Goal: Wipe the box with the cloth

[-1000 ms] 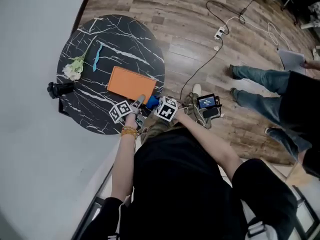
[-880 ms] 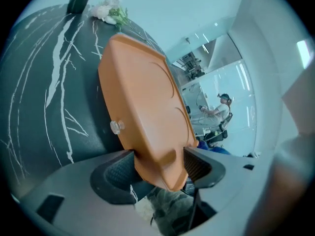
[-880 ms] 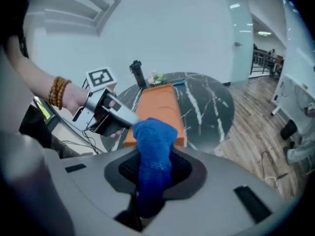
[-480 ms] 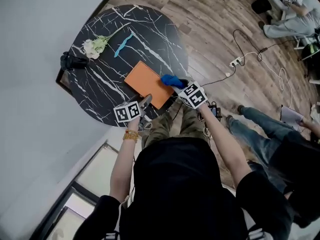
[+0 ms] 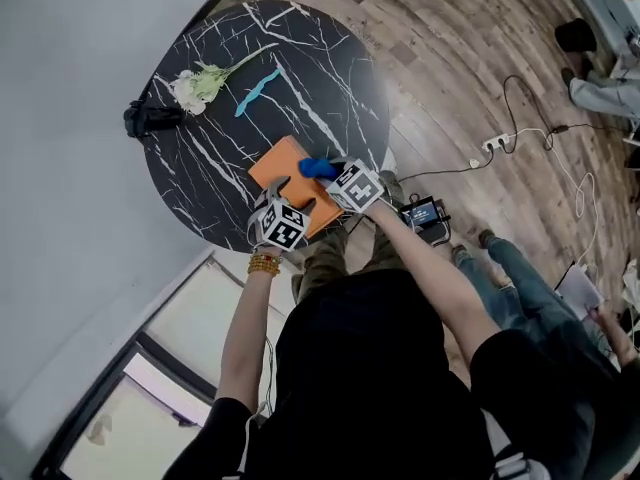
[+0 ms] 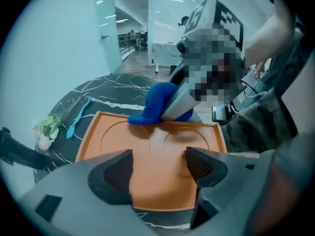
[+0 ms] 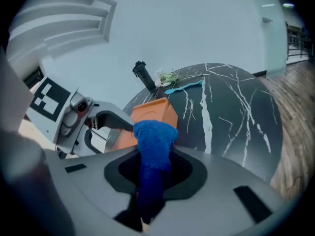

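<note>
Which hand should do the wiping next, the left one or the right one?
The right. The right gripper is shut on the blue cloth, which sits on the orange box. The left gripper holds nothing; its jaws have just been opening over the box.

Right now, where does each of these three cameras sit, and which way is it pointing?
Head view: on the person's head, looking steeply down at the table, orange box, the person's forearms, left gripper and right gripper.
Left gripper view: on the left gripper, looking along its open jaws, which have just been opening, onto the box.
Right gripper view: on the right gripper, looking along jaws shut on the blue cloth, across the table.
Shared: both gripper views show box and cloth.
</note>
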{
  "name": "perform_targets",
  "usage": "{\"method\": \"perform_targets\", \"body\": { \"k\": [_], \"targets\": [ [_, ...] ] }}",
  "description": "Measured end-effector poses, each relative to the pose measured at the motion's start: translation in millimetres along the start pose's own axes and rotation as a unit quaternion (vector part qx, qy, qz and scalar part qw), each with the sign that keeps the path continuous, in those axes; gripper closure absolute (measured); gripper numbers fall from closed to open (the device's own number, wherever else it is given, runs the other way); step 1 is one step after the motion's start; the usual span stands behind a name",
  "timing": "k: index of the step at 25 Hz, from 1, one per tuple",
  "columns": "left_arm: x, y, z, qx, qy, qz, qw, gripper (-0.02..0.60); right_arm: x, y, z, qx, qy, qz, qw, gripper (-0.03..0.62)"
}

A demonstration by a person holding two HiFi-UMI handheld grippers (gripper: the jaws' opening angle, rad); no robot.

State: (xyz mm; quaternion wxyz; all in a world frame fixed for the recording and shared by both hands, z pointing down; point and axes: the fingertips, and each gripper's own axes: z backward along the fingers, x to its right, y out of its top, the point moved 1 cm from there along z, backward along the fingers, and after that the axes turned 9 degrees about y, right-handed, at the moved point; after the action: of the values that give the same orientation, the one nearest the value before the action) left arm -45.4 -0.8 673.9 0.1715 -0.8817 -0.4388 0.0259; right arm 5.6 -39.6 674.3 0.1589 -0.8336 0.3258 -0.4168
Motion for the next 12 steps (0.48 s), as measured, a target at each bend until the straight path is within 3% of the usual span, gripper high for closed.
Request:
{"method": "perform_targets", "body": {
  "k": [7, 12],
  "targets": [
    [-10.8, 1.8, -2.0, -0.063, 0.007, 0.024, 0.9977, 0.249, 26.3, 111.4, -57.7, 0.019, 0.063, 0.037, 0.997, 0.510],
    [-10.3, 9.6, -4.0, -0.082, 0.009, 0.048, 0.9955, 0.270, 13.2, 67.3, -36.5, -0.008, 0.079, 0.044, 0.996, 0.511]
  ]
}}
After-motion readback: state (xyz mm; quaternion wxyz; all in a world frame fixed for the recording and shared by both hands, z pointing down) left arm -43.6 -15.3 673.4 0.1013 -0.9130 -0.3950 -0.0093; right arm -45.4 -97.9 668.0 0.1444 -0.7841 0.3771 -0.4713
